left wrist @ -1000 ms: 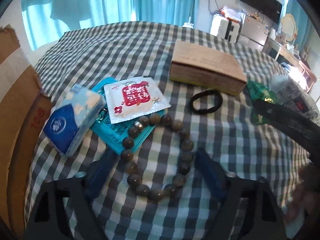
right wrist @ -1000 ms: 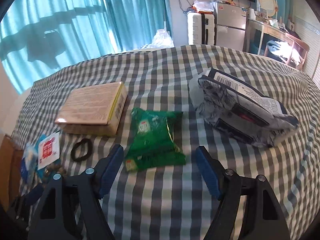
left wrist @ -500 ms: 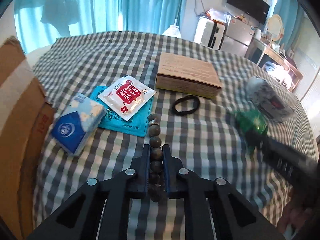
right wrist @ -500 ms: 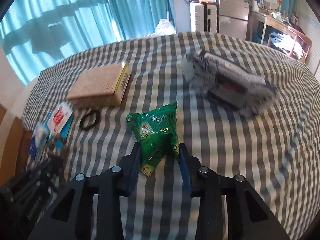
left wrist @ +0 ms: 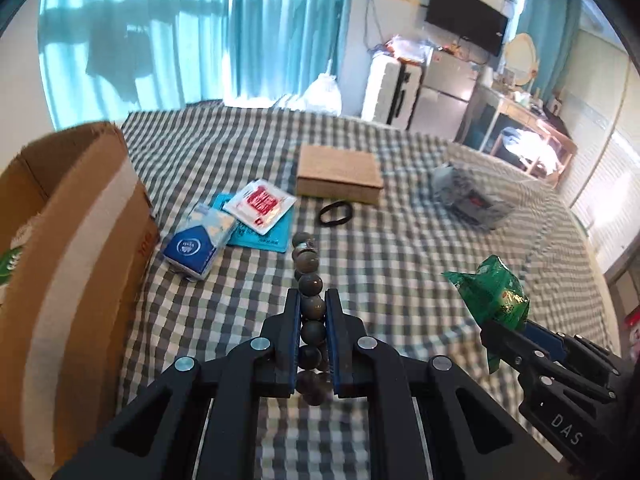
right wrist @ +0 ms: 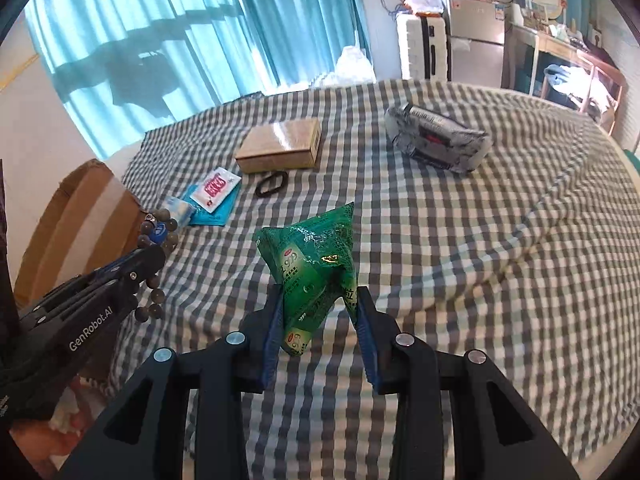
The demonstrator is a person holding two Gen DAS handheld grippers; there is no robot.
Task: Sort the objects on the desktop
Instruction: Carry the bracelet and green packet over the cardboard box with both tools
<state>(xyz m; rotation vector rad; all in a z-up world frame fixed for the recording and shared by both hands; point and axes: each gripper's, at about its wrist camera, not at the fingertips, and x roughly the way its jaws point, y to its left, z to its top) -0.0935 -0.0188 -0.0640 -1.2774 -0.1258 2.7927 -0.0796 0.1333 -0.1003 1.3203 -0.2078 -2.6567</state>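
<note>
My left gripper point(left wrist: 312, 300) is shut on a string of dark round beads point(left wrist: 306, 264), which hangs lifted above the checked cloth point(left wrist: 400, 264). In the right wrist view the left gripper point(right wrist: 154, 258) shows at the left with the beads point(right wrist: 160, 222) dangling from it. My right gripper point(right wrist: 319, 294) is shut on a crumpled green packet point(right wrist: 312, 256), held off the cloth. From the left wrist view the right gripper point(left wrist: 516, 334) comes in at the right with the green packet point(left wrist: 494, 292) sticking up.
An open cardboard carton point(left wrist: 60, 240) stands at the left edge. On the cloth lie a blue tissue pack point(left wrist: 198, 244), a red-and-white sachet point(left wrist: 260, 205) on a teal packet point(left wrist: 268, 238), a black hair tie point(left wrist: 336, 213), a flat brown box point(left wrist: 340, 172) and a grey-black bag point(left wrist: 468, 196).
Both grippers went from open around their items to shut on them. The beads and the green packet have come up off the cloth, and both hands have risen.
</note>
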